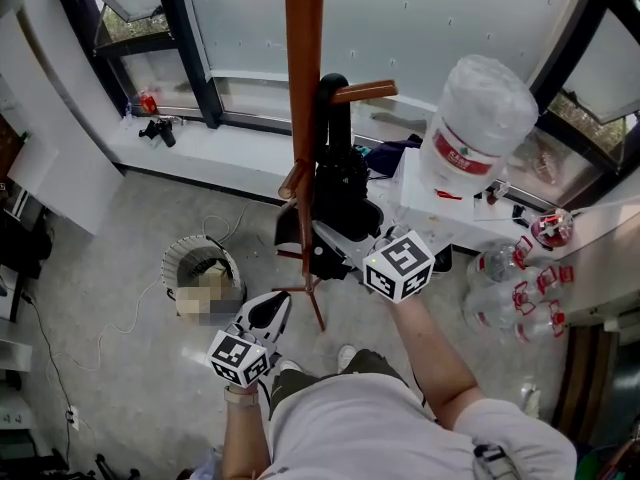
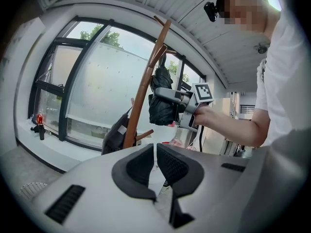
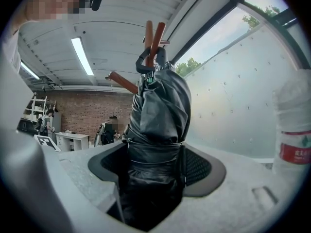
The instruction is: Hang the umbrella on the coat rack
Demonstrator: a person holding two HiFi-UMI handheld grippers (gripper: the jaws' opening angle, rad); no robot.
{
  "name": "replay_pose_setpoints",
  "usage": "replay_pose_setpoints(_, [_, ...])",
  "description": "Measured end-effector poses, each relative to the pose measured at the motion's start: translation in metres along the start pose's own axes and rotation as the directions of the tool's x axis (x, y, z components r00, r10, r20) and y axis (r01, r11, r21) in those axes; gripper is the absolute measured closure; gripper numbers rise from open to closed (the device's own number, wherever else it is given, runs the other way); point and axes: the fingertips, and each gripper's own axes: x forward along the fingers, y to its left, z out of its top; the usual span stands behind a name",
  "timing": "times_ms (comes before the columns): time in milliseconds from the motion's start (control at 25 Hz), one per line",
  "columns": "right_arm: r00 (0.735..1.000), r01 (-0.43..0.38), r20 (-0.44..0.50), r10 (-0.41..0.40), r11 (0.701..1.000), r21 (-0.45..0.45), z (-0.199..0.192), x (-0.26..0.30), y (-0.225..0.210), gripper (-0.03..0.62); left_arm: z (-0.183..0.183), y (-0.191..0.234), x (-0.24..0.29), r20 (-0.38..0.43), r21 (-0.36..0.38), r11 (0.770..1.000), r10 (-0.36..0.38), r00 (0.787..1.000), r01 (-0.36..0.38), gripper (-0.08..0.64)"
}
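Our right gripper point(image 1: 335, 246) open around the umbrella point(image 1: 340, 183) hanging on the coat rack point(image 1: 303, 88), left gripper point(image 2: 155, 154) closed, empty, water jug point(image 1: 478, 118) beside the rack, bin point(image 1: 200, 268) near its foot

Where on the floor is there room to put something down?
Bare floor lies between the wastebasket, the window ledge and the white wall. It is crowded right of the coat rack: the umbrella, the water jug and the bottles.

No text legible in any view. The red label point(image 1: 466, 156) on the water jug point(image 1: 485, 98) carries white print, too small to read.
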Motion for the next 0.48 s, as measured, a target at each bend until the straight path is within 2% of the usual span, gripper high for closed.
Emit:
replay_pose_setpoints(280, [0.999,0.030,0.044,-0.030,1.000,-0.002,0.006,-0.016,0.000,0.270,0.004,-0.004,0.009,-0.004,0.008,0.999,-0.036,0.999,0.036,0.558])
replay_pose_setpoints(480, [0.997,0.063,0.052,-0.065,0.997,0.036,0.002,-0.033,-0.007,0.270,0.004,-0.008,0.015,-0.010,0.014,0.998,-0.065,0.998,0.065,0.558])
